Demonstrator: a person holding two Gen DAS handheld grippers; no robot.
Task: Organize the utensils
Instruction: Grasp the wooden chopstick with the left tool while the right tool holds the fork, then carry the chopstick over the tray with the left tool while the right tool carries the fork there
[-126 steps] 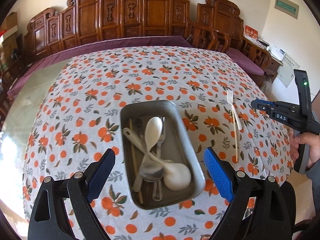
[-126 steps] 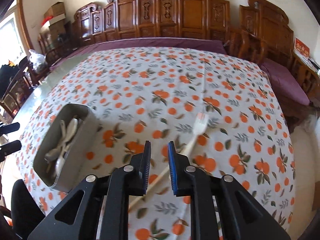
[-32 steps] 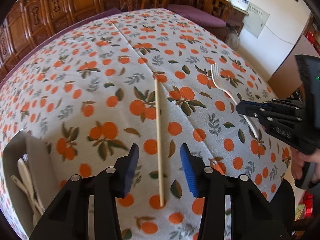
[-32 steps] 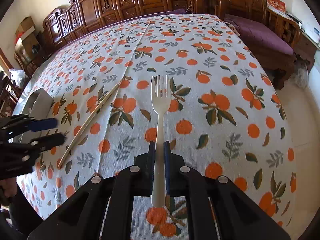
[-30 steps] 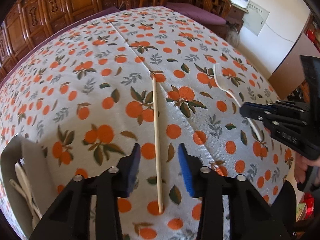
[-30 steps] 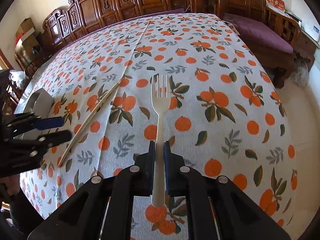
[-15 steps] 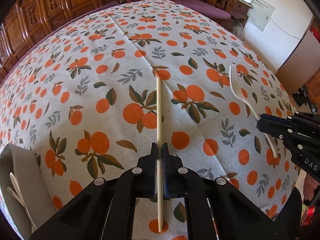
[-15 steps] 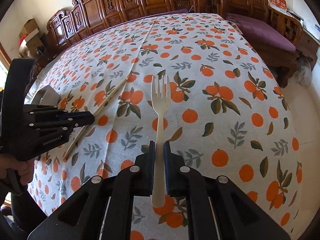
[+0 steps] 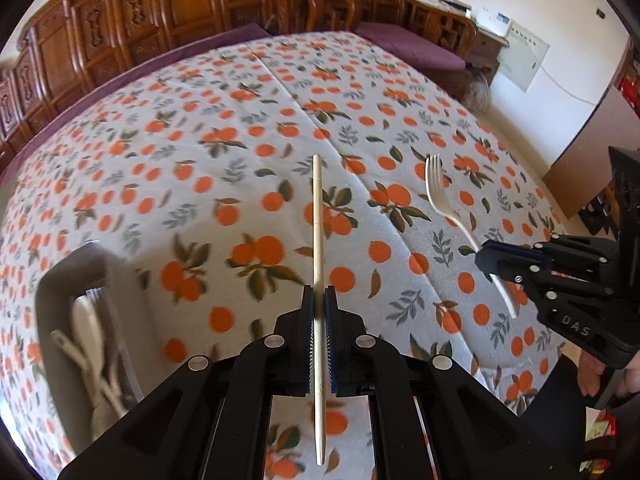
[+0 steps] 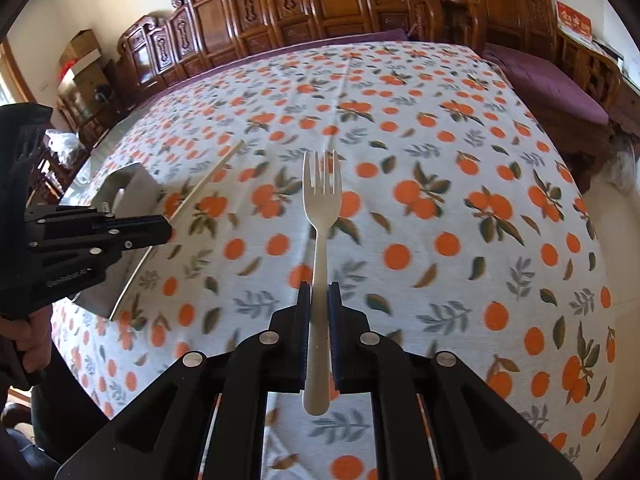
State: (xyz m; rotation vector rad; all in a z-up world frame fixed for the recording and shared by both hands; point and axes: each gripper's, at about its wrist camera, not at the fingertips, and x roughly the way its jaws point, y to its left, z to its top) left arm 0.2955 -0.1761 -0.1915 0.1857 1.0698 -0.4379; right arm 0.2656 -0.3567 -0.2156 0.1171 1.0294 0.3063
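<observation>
Left gripper (image 9: 319, 312) clamped on the chopstick (image 9: 318, 240), right gripper (image 10: 318, 304) clamped on the white fork (image 10: 320, 216), both utensils off the desk (image 10: 440, 160), gripped mid-shaft, likely for balance en route to the metal tray (image 9: 56, 280) at left.

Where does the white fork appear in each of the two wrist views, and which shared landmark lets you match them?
Left wrist view: white fork at right, its handle clamped in the right gripper.
Right wrist view: fork at centre, tines pointing away, clamped in the right gripper.
Shared landmark: the metal tray on the orange-print tablecloth.
</observation>
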